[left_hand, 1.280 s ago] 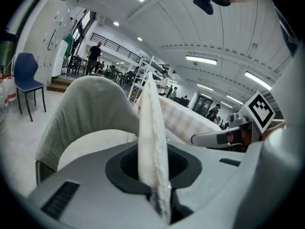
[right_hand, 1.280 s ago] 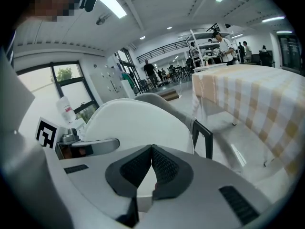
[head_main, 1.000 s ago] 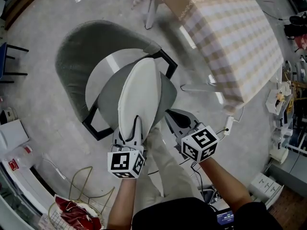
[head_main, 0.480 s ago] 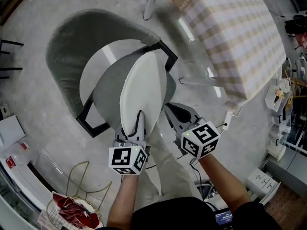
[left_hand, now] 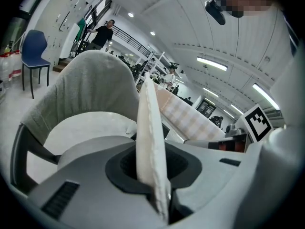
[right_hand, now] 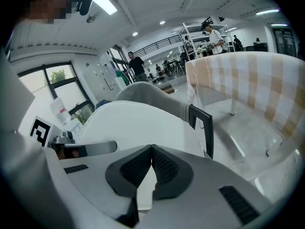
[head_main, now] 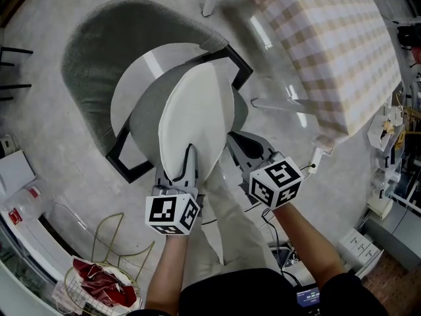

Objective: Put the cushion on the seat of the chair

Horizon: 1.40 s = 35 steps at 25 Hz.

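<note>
Sinking with both hands since a second ago, the cushion (head_main: 197,120) is now showing a broader white face above the chair seat (head_main: 135,84), tilted and not lying flat. A checked-cloth worktop (head_main: 335,51) is crowding the upper right of the frame, and a wire basket (head_main: 105,268) is sitting lower left. The left hand-held gripper (head_main: 176,171) is grasping the cushion's near edge. The right hand-held gripper (head_main: 239,145) is clenched on its right rim, just beside. Only the left gripper view is showing the cushion edge-on between the jaws, with a blue chair (left_hand: 34,49) far left. The right gripper view is showing its pads meeting.
</note>
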Each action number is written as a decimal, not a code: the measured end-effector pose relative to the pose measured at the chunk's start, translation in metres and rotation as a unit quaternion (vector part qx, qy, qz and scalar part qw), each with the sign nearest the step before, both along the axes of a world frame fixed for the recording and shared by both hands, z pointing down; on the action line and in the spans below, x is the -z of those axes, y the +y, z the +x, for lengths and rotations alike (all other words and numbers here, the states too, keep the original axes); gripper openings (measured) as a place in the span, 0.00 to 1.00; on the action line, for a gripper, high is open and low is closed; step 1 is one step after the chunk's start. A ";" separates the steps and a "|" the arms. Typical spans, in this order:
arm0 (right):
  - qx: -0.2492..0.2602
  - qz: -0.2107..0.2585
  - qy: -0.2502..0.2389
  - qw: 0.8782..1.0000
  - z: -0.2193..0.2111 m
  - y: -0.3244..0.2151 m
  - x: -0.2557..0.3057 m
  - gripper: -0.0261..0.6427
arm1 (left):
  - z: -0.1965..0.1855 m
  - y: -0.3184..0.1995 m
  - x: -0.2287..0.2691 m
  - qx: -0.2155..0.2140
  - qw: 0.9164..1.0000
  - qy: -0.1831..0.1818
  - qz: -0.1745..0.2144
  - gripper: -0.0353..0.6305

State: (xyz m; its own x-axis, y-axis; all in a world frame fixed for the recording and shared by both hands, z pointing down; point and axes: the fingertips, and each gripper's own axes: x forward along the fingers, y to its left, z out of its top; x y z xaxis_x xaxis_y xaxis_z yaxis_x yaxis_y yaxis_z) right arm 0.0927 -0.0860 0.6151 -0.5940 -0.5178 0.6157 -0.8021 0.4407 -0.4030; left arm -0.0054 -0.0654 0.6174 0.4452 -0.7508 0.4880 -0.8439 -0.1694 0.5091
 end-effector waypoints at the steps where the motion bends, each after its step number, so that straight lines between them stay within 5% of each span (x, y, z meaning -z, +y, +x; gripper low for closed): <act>1: 0.001 -0.002 -0.001 1.000 -0.001 0.000 -0.003 0.07 | -0.002 0.000 -0.002 0.002 1.000 -0.001 -0.002 0.15; 35: 0.073 -0.040 0.001 0.997 -0.098 -0.013 -0.106 0.07 | -0.048 0.000 -0.051 0.018 0.998 -0.044 -0.029 0.15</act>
State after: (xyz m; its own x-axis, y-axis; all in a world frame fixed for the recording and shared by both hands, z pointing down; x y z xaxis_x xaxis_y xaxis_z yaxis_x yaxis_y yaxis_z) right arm -0.0051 -0.0988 0.7207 -0.6584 -0.3748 0.6527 -0.7323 0.5193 -0.4405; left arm -0.0538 -0.0651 0.6684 0.3725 -0.7343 0.5675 -0.8905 -0.1107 0.4413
